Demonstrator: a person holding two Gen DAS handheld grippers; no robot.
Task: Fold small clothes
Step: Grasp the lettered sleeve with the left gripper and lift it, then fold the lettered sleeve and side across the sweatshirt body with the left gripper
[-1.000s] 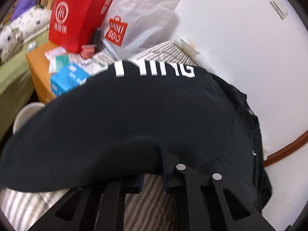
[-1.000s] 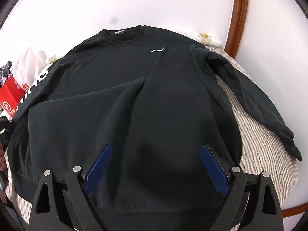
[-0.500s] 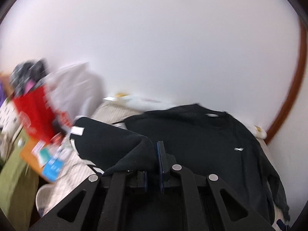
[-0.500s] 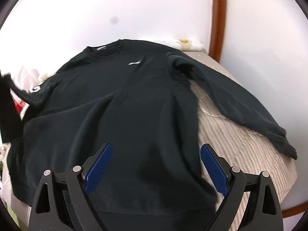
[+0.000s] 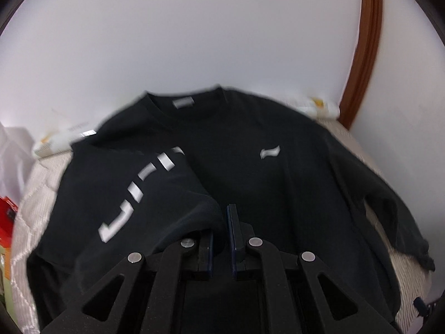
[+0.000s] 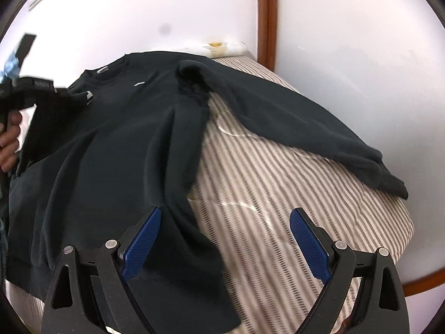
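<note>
Both fingers of the left gripper (image 5: 220,232) pinch the printed sleeve (image 5: 133,192) of the black sweatshirt (image 5: 278,194), which lies flat on the striped bed (image 6: 278,189). The right gripper (image 6: 222,239) is wide open and holds nothing, hanging over the shirt's bottom corner. To do this fold well, the sleeve should probably land smooth and straight across the chest. White walls (image 5: 194,41) and a brown wooden strip (image 5: 364,50) stand behind.
</note>
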